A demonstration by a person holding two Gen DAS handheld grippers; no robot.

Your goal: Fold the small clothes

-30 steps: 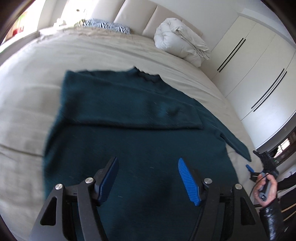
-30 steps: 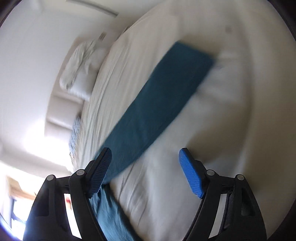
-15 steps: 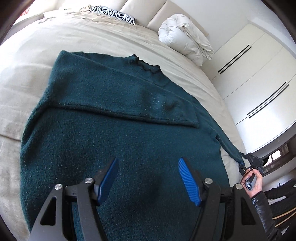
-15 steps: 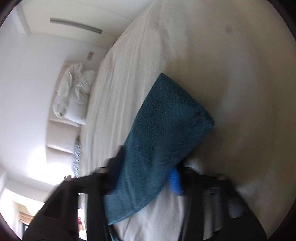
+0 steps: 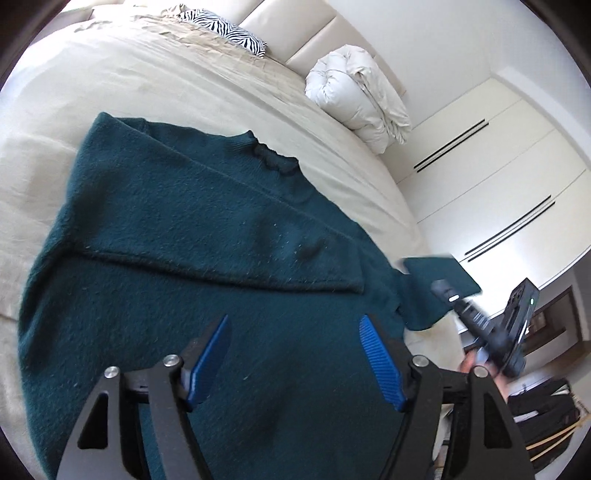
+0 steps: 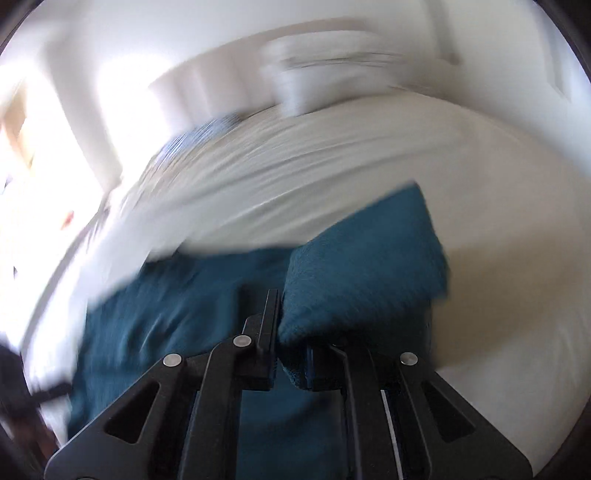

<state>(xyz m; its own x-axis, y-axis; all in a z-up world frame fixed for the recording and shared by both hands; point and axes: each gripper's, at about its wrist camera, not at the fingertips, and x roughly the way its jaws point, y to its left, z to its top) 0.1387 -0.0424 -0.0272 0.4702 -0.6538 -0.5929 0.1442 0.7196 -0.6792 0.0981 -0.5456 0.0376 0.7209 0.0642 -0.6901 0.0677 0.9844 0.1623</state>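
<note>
A dark teal sweater lies flat on the beige bed, one sleeve folded across its chest. My left gripper hovers over the sweater's lower body; its jaws are opening, with nothing between the blue pads. In the right wrist view my right gripper is shut on the end of the other sleeve, which stands up off the bed. The left wrist view shows that gripper at the right, a hand behind it, carrying the lifted sleeve above the sweater's edge.
A rolled white duvet and a zebra-striped pillow lie at the head of the bed by the padded headboard. White wardrobe doors stand along the right side. The right wrist view is blurred by motion.
The right gripper closed on the sleeve end, rolled, and lifted it off the bed toward the sweater's body. The left gripper shifted slightly over the sweater and its jaws stand a little wider.
</note>
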